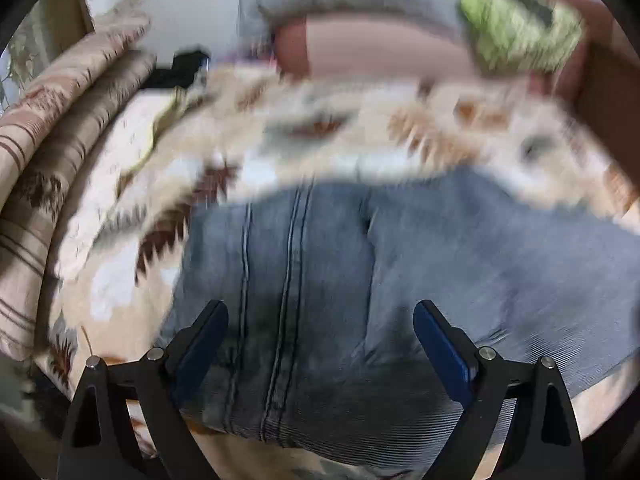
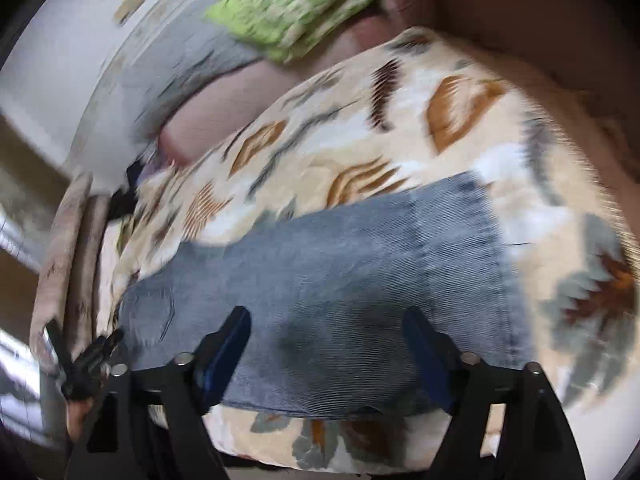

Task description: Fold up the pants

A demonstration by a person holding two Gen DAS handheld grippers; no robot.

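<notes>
Blue-grey denim pants point(image 1: 400, 280) lie flat on a patterned bedspread point(image 1: 320, 136). In the left wrist view I see their stitched seams running toward me. My left gripper point(image 1: 320, 312) is open, its blue-padded fingers spread just above the denim, holding nothing. In the right wrist view the pants point(image 2: 340, 264) stretch across the bed, with a hemmed edge at the right. My right gripper point(image 2: 326, 320) is open over the near edge of the denim, holding nothing. Both views are blurred by motion.
The bedspread point(image 2: 360, 140) covers the bed. A green patterned cloth point(image 2: 296, 12) and a pink pillow point(image 2: 240, 96) lie at the far side. Folded striped blankets point(image 1: 48, 152) are stacked at the left. A dark object point(image 1: 180, 72) lies near them.
</notes>
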